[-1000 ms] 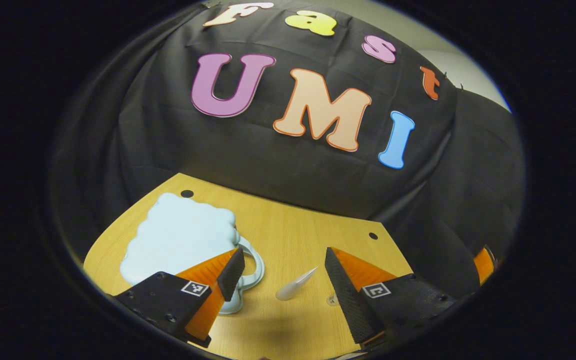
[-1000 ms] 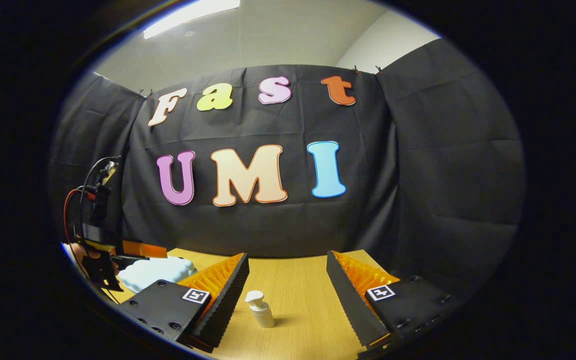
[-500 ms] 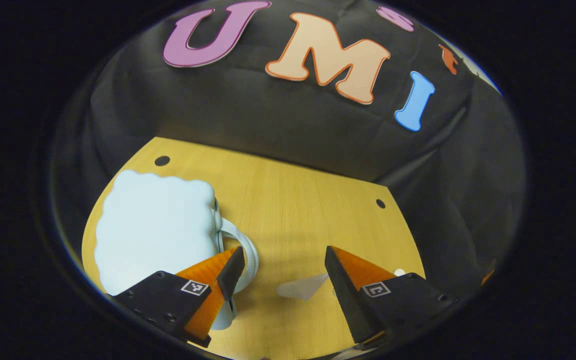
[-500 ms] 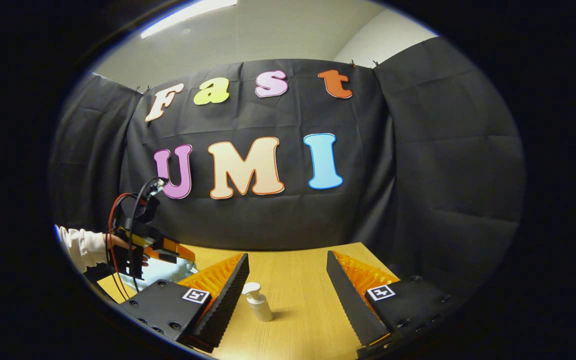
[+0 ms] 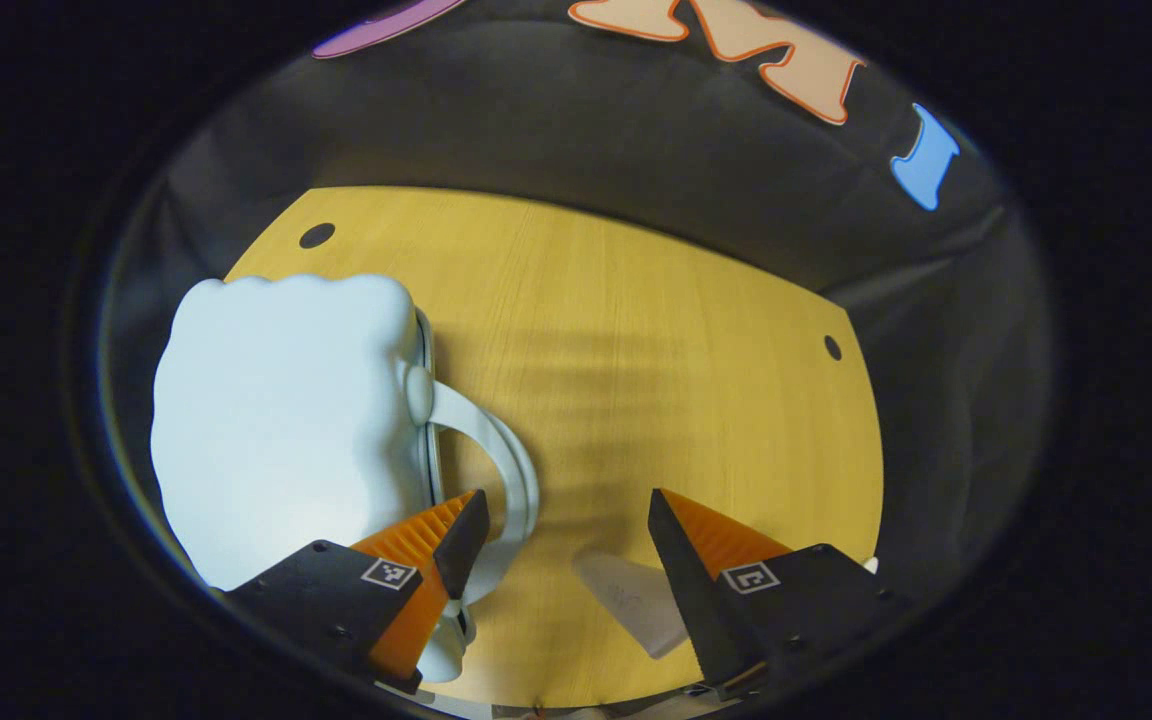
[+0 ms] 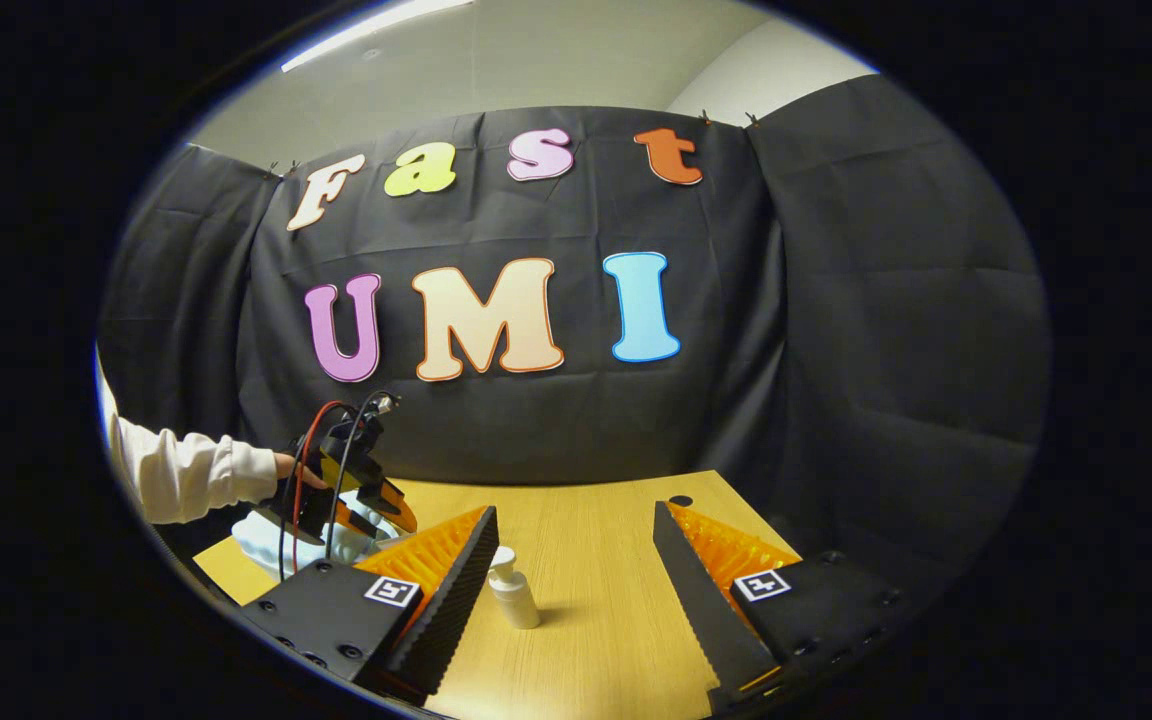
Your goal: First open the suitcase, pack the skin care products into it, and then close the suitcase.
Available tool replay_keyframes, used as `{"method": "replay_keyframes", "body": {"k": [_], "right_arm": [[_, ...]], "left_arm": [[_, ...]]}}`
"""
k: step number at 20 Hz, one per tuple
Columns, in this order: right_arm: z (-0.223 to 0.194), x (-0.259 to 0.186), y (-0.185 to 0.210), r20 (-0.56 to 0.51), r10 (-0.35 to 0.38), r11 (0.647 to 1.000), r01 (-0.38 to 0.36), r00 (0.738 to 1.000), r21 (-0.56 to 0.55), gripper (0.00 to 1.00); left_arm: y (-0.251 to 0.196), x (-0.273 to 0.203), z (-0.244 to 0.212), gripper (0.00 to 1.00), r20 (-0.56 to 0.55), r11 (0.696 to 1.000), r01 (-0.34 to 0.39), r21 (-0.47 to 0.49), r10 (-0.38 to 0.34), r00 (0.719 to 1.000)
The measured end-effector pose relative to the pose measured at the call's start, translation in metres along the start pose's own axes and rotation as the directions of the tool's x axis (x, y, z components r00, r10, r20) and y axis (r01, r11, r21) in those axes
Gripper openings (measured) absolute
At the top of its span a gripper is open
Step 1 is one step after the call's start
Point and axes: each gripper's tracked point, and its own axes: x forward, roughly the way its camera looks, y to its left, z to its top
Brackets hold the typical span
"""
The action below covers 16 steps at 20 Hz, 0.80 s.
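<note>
Above the closed pale-blue suitcase (image 5: pixel 286 420), the left gripper (image 5: pixel 556 535) hovers with fingers spread (holding nothing); opening comes first, calling for a grip on its handle (image 5: pixel 496 460).

The left gripper (image 5: pixel 556 535) sits at the bottom of the frame, fingers spread apart with nothing between them. Left of centre on the wooden table (image 5: pixel 656 340) lies a pale blue, cloud-shaped suitcase (image 5: pixel 281 410), closed, its looped handle (image 5: pixel 506 470) reaching toward the middle just above the left finger. A white tube (image 5: pixel 631 600) lies flat at lower centre, its end against the right finger
</note>
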Motion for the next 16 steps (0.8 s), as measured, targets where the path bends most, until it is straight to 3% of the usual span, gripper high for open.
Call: {"method": "replay_keyframes", "body": {"k": [7, 12, 15, 16], "right_arm": [[0.001, -0.010, 0.000, -0.010, -0.004, 1.000, 0.004, 1.000, -0.006, 0.98], [-0.005, -0.021, -0.004, -0.025, -0.024, 0.999, 0.023, 0.999, -0.025, 0.98], [-0.006, -0.025, -0.009, -0.024, -0.044, 0.999, 0.043, 0.999, -0.028, 0.98], [-0.006, -0.025, -0.010, -0.024, -0.048, 0.999, 0.048, 0.999, -0.026, 0.97]], "left_arm": [[0.007, 0.030, -0.020, 0.85, -0.152, 0.998, -0.056, 0.008, 0.056, 0.987], [0.016, 0.042, -0.024, 0.61, -0.185, 0.994, -0.092, 0.050, 0.100, 0.978], [0.025, 0.047, -0.027, 0.39, -0.202, 0.993, -0.109, 0.054, 0.118, 0.972], [0.028, 0.049, -0.027, 0.36, -0.205, 0.992, -0.115, 0.052, 0.124, 0.971]]}}
